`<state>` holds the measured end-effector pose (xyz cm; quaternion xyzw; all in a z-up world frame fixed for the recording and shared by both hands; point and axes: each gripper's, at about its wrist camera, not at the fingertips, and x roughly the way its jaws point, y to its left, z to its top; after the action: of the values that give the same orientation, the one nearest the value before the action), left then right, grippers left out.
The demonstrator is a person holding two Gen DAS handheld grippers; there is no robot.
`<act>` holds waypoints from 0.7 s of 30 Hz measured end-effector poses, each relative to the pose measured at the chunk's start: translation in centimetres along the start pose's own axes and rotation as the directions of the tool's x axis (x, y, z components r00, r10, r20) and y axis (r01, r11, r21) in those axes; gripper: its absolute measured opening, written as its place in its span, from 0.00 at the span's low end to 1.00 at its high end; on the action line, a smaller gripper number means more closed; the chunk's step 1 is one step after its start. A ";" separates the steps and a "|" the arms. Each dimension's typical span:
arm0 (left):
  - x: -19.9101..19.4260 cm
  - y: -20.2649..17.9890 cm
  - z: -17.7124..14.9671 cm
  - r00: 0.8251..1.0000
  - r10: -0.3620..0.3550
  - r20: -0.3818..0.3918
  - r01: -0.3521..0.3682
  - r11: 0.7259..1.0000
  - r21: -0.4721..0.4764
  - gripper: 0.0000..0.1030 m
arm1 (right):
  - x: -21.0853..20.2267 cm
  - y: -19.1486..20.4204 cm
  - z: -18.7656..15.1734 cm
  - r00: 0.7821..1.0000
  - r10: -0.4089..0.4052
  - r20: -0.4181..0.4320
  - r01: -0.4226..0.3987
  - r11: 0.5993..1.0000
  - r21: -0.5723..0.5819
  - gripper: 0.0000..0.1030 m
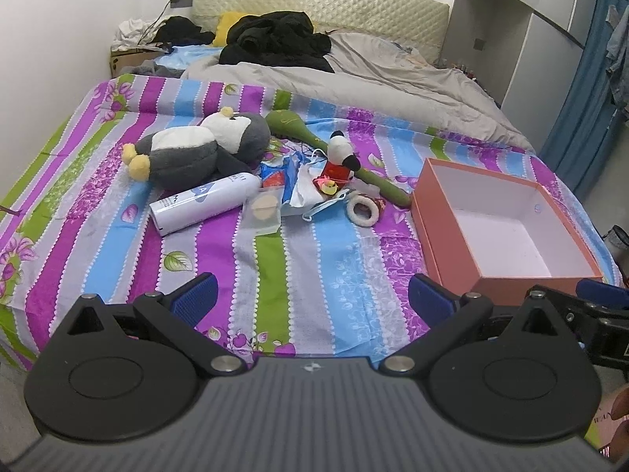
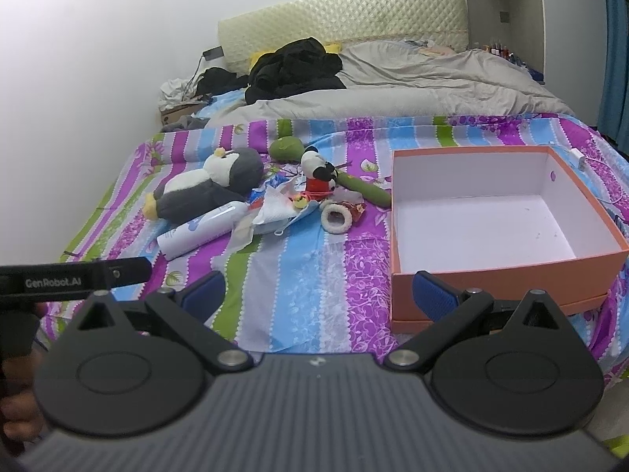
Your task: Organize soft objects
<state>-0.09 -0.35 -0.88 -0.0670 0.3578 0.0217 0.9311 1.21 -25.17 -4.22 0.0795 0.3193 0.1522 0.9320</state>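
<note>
**Both grippers spread above the bed's near edge**

Ahead, the left gripper [image 1: 310,295] and right gripper [image 2: 318,295] hold nothing. Beyond them, a penguin plush [image 1: 196,149], a panda toy [image 1: 340,157], a white bottle [image 1: 204,202], masks and wrappers crowd together on the striped sheet [image 1: 275,259], left of the open orange box [image 2: 491,283].

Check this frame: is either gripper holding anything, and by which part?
Nothing is held. The left gripper and right gripper are both open above the bedsheet.

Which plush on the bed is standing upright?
The small panda plush in the red outfit; it stands upright beside the green toy, while the big grey penguin plush lies on its back.
</note>
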 end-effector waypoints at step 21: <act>0.8 -0.8 -0.9 1.000 -0.015 -0.027 0.015 1.000 0.014 1.00 | 0.5 -0.8 -0.6 1.000 -0.017 -0.012 0.017 1.000 0.025 1.00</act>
<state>-0.03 -1.32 -1.97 -0.0634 0.3697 0.0112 0.9269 1.40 -25.71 -5.17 0.0875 0.3272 0.1408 0.9303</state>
